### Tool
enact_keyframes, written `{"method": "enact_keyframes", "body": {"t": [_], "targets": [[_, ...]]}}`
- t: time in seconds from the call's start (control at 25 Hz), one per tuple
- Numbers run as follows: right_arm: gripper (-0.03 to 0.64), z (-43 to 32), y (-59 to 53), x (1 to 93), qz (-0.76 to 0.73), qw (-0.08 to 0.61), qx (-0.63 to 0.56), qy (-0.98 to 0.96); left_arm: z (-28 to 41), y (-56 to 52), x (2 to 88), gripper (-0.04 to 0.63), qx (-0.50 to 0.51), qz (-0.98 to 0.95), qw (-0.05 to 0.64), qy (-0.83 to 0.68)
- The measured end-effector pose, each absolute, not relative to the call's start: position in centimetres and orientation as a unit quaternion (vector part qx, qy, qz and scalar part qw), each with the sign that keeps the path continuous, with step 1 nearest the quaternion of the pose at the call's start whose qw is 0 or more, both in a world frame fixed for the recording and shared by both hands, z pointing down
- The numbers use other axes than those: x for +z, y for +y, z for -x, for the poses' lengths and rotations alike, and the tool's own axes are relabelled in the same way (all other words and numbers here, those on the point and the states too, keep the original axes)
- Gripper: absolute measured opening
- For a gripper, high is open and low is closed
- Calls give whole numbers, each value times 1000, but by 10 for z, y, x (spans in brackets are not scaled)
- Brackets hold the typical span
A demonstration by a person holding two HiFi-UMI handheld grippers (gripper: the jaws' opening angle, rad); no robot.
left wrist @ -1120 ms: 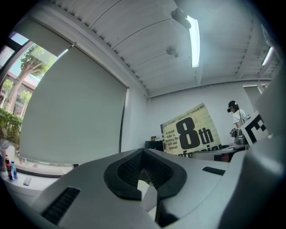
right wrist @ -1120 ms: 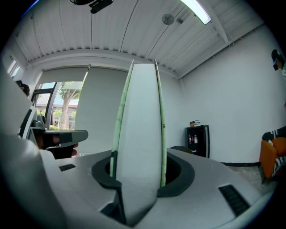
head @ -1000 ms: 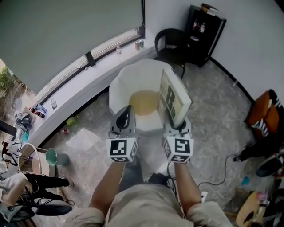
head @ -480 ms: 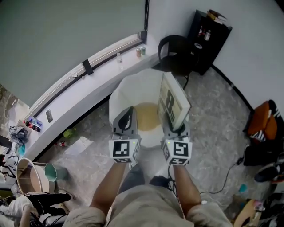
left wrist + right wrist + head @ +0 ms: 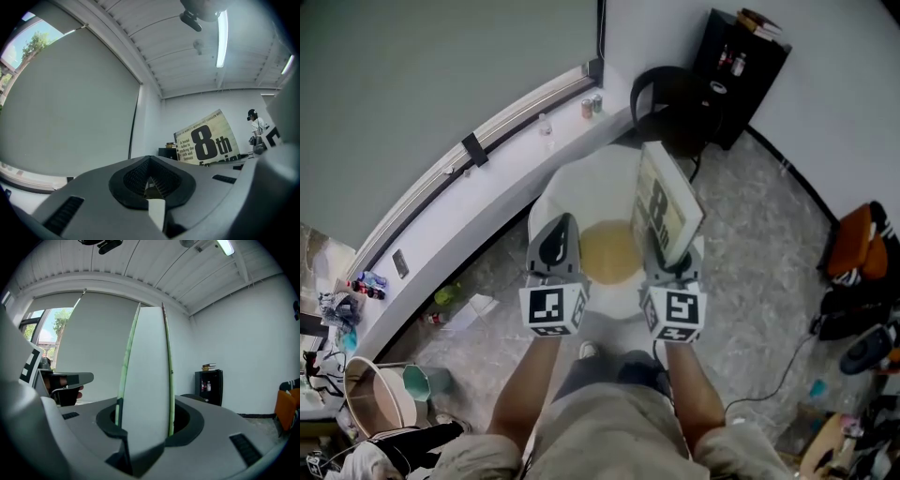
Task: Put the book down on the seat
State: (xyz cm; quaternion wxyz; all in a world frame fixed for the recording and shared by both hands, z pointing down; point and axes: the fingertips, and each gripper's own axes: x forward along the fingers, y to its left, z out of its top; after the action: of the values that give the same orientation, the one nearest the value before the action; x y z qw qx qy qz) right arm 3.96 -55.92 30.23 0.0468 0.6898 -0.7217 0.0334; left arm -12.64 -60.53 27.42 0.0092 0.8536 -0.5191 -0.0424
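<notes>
Standing nearly upright, the book (image 5: 666, 208) is gripped by its lower edge in the right gripper (image 5: 668, 266), whose jaws are clamped on the two covers with the pale page block between them. Its cover, printed with a large black "8", faces the left gripper (image 5: 555, 246) and leans slightly away to the right. The book is held over the right side of the seat (image 5: 609, 251), a round yellowish cushion set in a white tub chair (image 5: 565, 192); it is not lying on the cushion.

The left gripper hovers level with the right one, over the cushion's left side and well apart from the book, its jaws pressed together with nothing in them. Both of the person's forearms reach forward from the bottom of the head view.

Behind the white chair stands a black chair (image 5: 661, 94), and beside that a black cabinet (image 5: 741, 58) against the wall. A long curved window ledge (image 5: 469, 161) runs off to the left, with small bottles on it.
</notes>
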Motion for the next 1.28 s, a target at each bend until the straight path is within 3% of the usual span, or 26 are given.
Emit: {"method": "enact_keyframes", "body": {"t": [0.56,1.28], "targets": [[160,-155,-636,370,-692,67,91,-713,-2,-688,328,5,-19,-860,5,-509],[160,-223,-705,604,-681,152,215,-683,-65,-756,529,6,46,-851,92,-515]]}}
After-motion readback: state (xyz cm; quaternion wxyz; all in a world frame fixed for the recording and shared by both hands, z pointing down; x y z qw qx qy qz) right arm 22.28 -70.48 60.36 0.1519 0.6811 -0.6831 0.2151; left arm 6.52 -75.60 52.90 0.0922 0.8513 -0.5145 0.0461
